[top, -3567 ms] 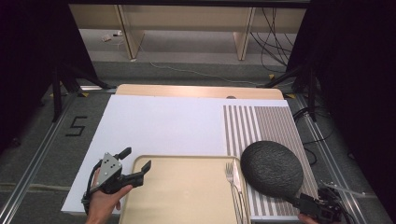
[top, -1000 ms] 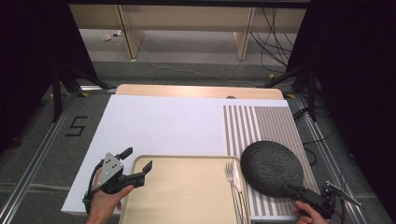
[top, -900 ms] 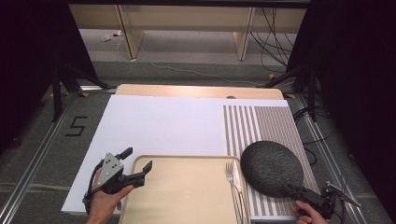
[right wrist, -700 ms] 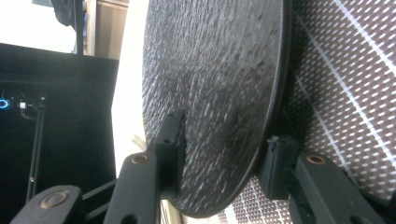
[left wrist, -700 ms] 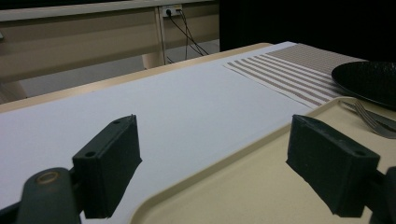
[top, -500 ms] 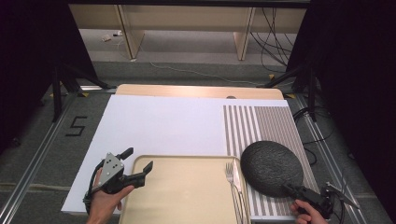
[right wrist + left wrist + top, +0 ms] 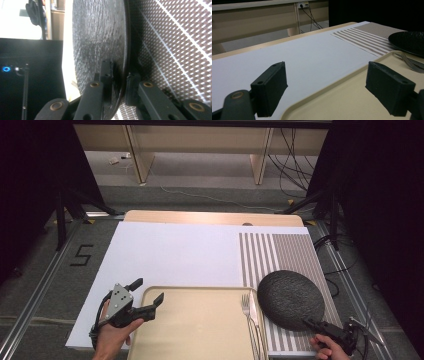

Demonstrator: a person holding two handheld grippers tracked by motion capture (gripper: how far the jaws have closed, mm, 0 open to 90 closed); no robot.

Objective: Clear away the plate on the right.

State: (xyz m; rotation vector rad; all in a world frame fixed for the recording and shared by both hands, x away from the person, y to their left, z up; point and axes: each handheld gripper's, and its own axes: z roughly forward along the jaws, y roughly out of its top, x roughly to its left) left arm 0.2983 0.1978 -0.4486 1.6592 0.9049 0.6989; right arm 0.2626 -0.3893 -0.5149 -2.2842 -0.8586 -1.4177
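Basically, right gripper [image 7: 119,83] had just been closing, jaws pinching the black plate [image 7: 291,299] rim between its fingers [image 7: 107,75] (left gripper [image 7: 148,291] gaped empty), so a level lift was advisable.

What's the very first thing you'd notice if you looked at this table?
The big dark plate on the striped mat at the table's right stands out first; the right gripper pinches its near rim. Next comes the tan tray at the front, with a fork lying along its right side and the open left gripper over its left corner.
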